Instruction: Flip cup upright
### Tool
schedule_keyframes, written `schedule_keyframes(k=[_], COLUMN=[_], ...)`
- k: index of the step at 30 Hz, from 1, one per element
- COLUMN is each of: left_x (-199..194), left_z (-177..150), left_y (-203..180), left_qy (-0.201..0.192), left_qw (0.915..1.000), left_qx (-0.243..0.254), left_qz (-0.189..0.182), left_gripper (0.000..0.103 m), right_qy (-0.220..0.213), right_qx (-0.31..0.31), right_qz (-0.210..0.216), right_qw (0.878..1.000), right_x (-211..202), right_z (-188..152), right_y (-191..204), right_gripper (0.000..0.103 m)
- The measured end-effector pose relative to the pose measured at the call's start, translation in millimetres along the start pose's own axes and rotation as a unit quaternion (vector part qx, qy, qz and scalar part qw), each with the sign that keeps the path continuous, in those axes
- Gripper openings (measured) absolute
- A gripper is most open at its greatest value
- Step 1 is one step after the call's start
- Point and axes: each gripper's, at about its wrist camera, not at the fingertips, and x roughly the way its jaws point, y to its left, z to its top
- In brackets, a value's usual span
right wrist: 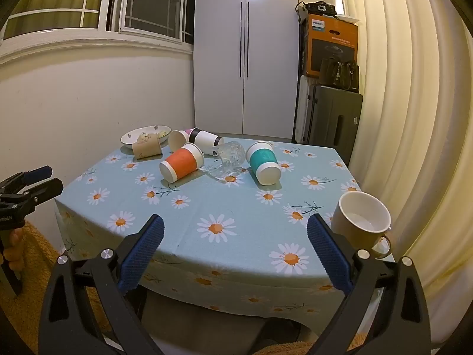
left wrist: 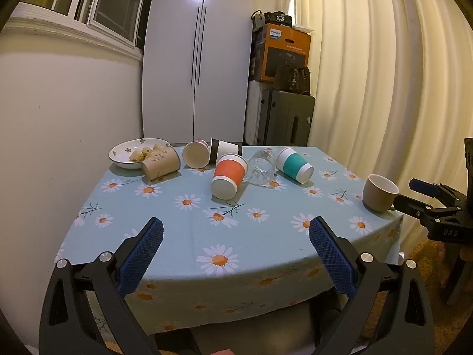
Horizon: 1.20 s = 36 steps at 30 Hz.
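Observation:
Several cups lie on their sides at the far half of the table: an orange cup (left wrist: pixel 228 176) (right wrist: pixel 181 166), a teal cup (left wrist: pixel 294 164) (right wrist: pixel 263 162), a clear glass (left wrist: pixel 261 167) (right wrist: pixel 229 157), a brown paper cup (left wrist: pixel 161 164) (right wrist: pixel 147 148), a pink cup (left wrist: pixel 195 153) (right wrist: pixel 178 139) and a black-banded white cup (left wrist: pixel 224 148) (right wrist: pixel 206 139). A beige mug (left wrist: pixel 380 192) (right wrist: pixel 362 222) stands upright at the near right corner. My left gripper (left wrist: pixel 236 247) is open and empty over the near edge. My right gripper (right wrist: pixel 235 247) is open and empty, just left of the mug.
A flowered bowl (left wrist: pixel 124 153) (right wrist: pixel 130 139) with food sits at the far left corner. The table has a blue daisy cloth (left wrist: pixel 189 216) (right wrist: pixel 236 204). A wall lies left, a white wardrobe (left wrist: pixel 195 59) behind, and boxes (left wrist: pixel 283 56) and curtains (left wrist: pixel 384 74) right.

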Motion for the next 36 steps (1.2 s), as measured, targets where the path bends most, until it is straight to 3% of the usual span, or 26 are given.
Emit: schedule_keyframes(k=[36], left_x=[0.2], left_z=[0.0], left_y=[-0.3], left_qy=[0.001], left_qw=[1.0000], left_qx=[0.002], left_qz=[0.002], left_gripper=[0.096], right_qy=[0.004], right_qx=[-0.003], right_qz=[-0.001], right_qw=[1.000], right_x=[1.7], right_z=[-0.2], right_y=[0.9], right_gripper=[0.097])
